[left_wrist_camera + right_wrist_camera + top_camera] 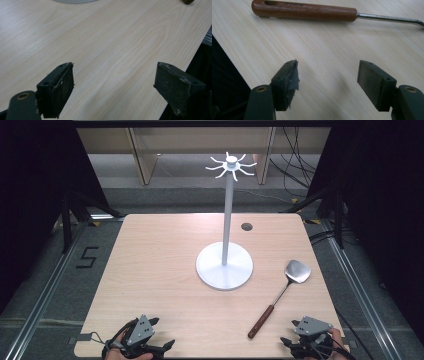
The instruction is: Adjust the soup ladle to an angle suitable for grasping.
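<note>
- Light wood-grain table [165, 270] on a grey floor, dark curtains at both sides, pale wooden frames at the far end.
- Right gripper [289, 341], black two-jaw claw with a grey three-cornered plate on top, sits at the near right corner of the table, held in a person's hand.
- Its jaws are spread wide in the right gripper view [328, 75]; bare tabletop between the pads, nothing pinched.
- Just beyond those jaws lies the spatula with the reddish-brown wooden handle and steel shank [304, 11], flat on the table, apart from both pads. Handle has a hanging slot at its end.
- High view: same spatula [280, 297] lies diagonally, handle end near, close to the right gripper; flat steel blade at the far right end, near the stand's base but not touching it.
- Left gripper [165, 334], same build, at the near left corner, also in a hand, cable trailing behind it.
- Its jaws are spread too in the left gripper view [113, 80]; bare wood between them, nothing held.
- White metal stand with round disc base, tall thin pole and a ring of curved hooks on top [227, 220] is upright mid-table, far of both grippers and well apart from them.
- Small dark round grommet [246, 226] in the tabletop, far right of the pole.
</note>
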### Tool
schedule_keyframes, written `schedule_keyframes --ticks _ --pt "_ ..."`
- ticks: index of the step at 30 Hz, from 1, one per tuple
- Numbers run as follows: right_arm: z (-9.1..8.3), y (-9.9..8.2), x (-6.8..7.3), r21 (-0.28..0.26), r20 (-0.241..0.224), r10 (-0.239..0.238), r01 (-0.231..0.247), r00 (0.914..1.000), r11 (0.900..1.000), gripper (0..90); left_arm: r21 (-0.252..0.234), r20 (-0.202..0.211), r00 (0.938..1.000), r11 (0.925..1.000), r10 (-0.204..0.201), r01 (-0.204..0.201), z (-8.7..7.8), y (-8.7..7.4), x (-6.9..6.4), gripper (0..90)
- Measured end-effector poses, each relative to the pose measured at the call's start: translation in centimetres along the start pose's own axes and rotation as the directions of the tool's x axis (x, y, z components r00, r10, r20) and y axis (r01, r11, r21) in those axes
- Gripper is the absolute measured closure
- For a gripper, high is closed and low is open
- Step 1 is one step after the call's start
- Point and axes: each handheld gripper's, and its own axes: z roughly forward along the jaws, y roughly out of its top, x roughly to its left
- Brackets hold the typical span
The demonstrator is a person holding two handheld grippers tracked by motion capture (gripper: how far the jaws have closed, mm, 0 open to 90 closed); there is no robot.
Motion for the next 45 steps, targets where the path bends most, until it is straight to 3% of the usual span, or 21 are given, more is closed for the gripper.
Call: schedule_keyframes --ticks 5,6,8,10,11,12,18,20,21,22,23,26,29,31,32,35,37,39,41,44,45 --pt "0.0 0.3 0.2 -0.023 -0.015 -0.038 0.038 0.9992 0.999 33.5 0.003 -0.003 1.0 1.0 0.0 0.0 0.0 0.0 0.0 15.2" --pt "0.0 0.4 0.3 -0.025 -0.016 -0.044 0.043 0.9989 0.9987 33.4 0.005 -0.002 0.9997 0.9997 -0.024 0.024 0.1 -0.1 -0.1 15.2" --pt "0.1 0.5 0.4 -0.027 -0.019 -0.059 0.059 0.9981 0.9979 33.3 0.021 0.004 0.9998 0.9996 -0.019 0.019 0.0 -0.1 -0.1 15.2" --pt "0.2 0.8 0.5 -0.031 -0.02 -0.064 0.063 0.9978 0.9975 33.0 -0.002 -0.001 0.9991 0.9991 -0.043 0.043 0.2 -0.1 -0.2 15.2" --pt "0.2 0.8 0.5 -0.03 -0.022 -0.066 0.066 0.9976 0.9974 32.7 0.009 -0.018 0.9994 0.9995 -0.029 0.029 0.2 -0.1 -0.1 15.2" --pt "0.3 0.9 0.5 -0.029 -0.021 -0.073 0.073 0.9971 0.9969 32.5 0.016 0.003 0.9996 0.9995 -0.027 0.027 0.1 -0.1 -0.1 15.2" --pt "0.6 1.7 0.4 -0.023 -0.007 -0.099 0.099 0.995 0.9948 29.7 0.016 -0.008 0.9994 0.9993 -0.034 0.034 0.2 -0.1 -0.1 15.2" --pt "1.0 2.4 0.5 -0.024 0.007 -0.139 0.139 0.9903 0.99 28.4 0.044 0.001 0.9999 0.999 -0.014 0.014 0.1 -0.1 0.1 15.2" --pt "1.1 2.8 0.5 -0.025 0.012 -0.165 0.165 0.9863 0.986 27.8 -0.007 0.0 0.9982 0.9982 -0.06 0.06 0.4 -0.1 -0.3 15.2" --pt "1.3 3.1 0.5 -0.027 0.014 -0.189 0.189 0.9819 0.9816 27.2 -0.004 -0.001 0.9984 0.9984 -0.057 0.057 0.4 -0.1 -0.3 15.2" --pt "1.5 3.4 0.4 -0.036 0.006 -0.227 0.228 0.9738 0.9731 27.5 0.03 -0.006 0.9998 0.9993 -0.021 0.021 0.2 -0.1 0.0 15.2" --pt "1.6 3.9 0.4 -0.035 -0.024 -0.254 0.253 0.9669 0.9668 28.6 0.037 0.002 0.9998 0.9991 -0.021 0.021 0.2 -0.1 0.0 15.2" --pt "2.2 4.7 -0.1 -0.046 -0.046 -0.327 0.325 0.9439 0.9446 29.0 0.024 0.0 0.9996 0.9993 -0.029 0.029 0.2 -0.1 0.0 15.2" --pt "2.2 4.8 -0.1 -0.038 -0.053 -0.306 0.304 0.9506 0.9519 28.9 0.009 0.004 0.9997 0.9997 -0.023 0.023 0.3 -0.1 0.0 15.2" --pt "2.7 5.3 -0.4 -0.05 -0.078 -0.353 0.35 0.9322 0.9352 28.8 0.018 -0.01 0.9993 0.9992 -0.035 0.035 0.3 -0.1 0.0 15.2" --pt "3.2 5.9 -0.7 -0.082 -0.141 -0.339 0.331 0.9301 0.9402 28.7 0.019 -0.007 0.9996 0.9994 -0.029 0.029 0.2 -0.1 -0.1 15.2" --pt "3.4 6.3 -0.8 -0.082 -0.181 -0.347 0.338 0.9201 0.9376 28.7 0.006 -0.006 0.9991 0.9991 -0.041 0.041 0.3 -0.2 -0.1 15.2" --pt "3.5 6.5 -0.8 -0.074 -0.183 -0.356 0.349 0.9163 0.9344 28.4 -0.007 -0.002 0.999 0.999 -0.045 0.045 0.4 -0.2 -0.1 15.2" --pt "4.0 7.0 -1.0 -0.064 -0.205 -0.375 0.37 0.904 0.9268 28.2 0.02 -0.008 0.9994 0.9992 -0.033 0.034 0.2 -0.1 -0.1 15.3" --pt "4.5 7.4 -1.2 -0.058 -0.24 -0.408 0.407 0.8807 0.9116 28.3 0.0 -0.008 0.9993 0.9994 -0.035 0.035 0.4 -0.2 0.0 15.2" --pt "4.5 7.4 -1.2 -0.058 -0.24 -0.408 0.407 0.8807 0.9116 28.3 0.001 -0.009 0.9993 0.9993 -0.037 0.037 0.3 -0.2 0.0 15.2"
